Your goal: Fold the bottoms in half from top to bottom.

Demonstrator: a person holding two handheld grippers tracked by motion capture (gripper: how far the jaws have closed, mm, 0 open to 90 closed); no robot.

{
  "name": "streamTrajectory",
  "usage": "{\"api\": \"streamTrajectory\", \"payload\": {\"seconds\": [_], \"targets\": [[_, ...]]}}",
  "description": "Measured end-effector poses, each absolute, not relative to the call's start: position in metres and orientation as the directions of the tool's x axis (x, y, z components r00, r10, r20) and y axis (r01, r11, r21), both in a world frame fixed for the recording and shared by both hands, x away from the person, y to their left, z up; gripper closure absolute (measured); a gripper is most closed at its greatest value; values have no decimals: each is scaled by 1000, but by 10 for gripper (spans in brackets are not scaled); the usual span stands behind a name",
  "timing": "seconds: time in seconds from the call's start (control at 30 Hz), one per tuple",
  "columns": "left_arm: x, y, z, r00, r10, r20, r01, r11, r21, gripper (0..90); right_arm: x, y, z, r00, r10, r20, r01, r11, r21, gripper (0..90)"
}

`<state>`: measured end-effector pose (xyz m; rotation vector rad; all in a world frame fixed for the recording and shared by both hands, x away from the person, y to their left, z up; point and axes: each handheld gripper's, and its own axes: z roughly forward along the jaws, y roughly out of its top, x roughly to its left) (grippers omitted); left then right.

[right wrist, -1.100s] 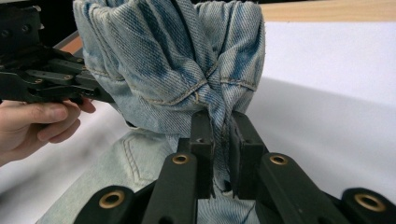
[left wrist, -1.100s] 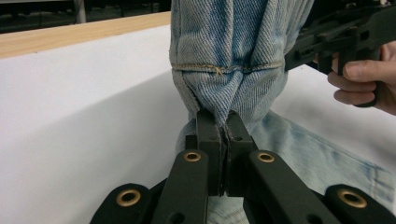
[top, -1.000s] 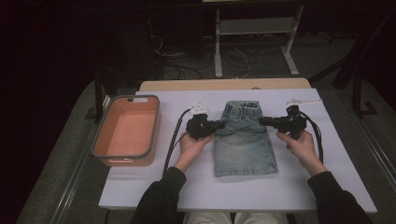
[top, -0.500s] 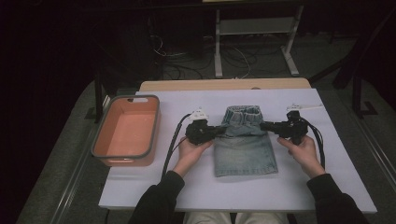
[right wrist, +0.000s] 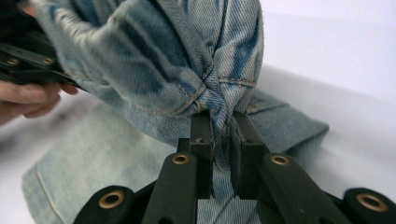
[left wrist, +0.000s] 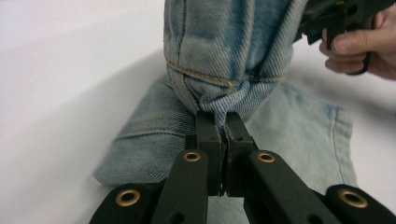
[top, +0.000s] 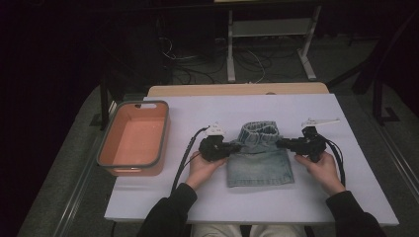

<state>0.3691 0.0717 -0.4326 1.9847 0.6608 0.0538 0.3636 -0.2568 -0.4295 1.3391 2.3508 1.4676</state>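
A small pair of light blue denim shorts (top: 259, 158) lies on the white table (top: 197, 118), its far part lifted and folded toward me. My left gripper (top: 236, 146) pinches the left edge of the raised denim (left wrist: 224, 56); its jaws are closed on a bunched fold. My right gripper (top: 280, 143) grips the right edge the same way, jaws clamped on the gathered cloth (right wrist: 187, 60). The lower part of the shorts (left wrist: 299, 135) stays flat on the table beneath the lifted part.
An orange tub with a grey rim (top: 134, 138) stands at the table's left. Cables trail from both grippers across the table. Beyond the far edge are a dark floor, wires and a white stand (top: 267, 34).
Both grippers have drawn the top edge of the shorts toward me, so the far part now stands raised and folds over the rest. The hands moved slightly nearer.
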Motion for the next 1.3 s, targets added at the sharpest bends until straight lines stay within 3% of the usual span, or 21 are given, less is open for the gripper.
{"api": "streamTrajectory", "payload": {"seconds": [0.73,1.0,1.17,1.3], "targets": [[370,70,-440,845,451,-286,473,-382,794,871,348,-254,-443,-611,715,338,634,186,751,775],[372,72,-440,840,452,-300,481,-367,796,868,347,-257,-438,-589,716,375,655,151,741,679],[373,73,-440,838,453,-305,485,-360,797,866,340,-258,-432,-566,741,361,659,143,738,529],[374,75,-440,837,450,-310,488,-360,795,865,335,-261,-427,-555,742,375,670,132,730,480]]}}
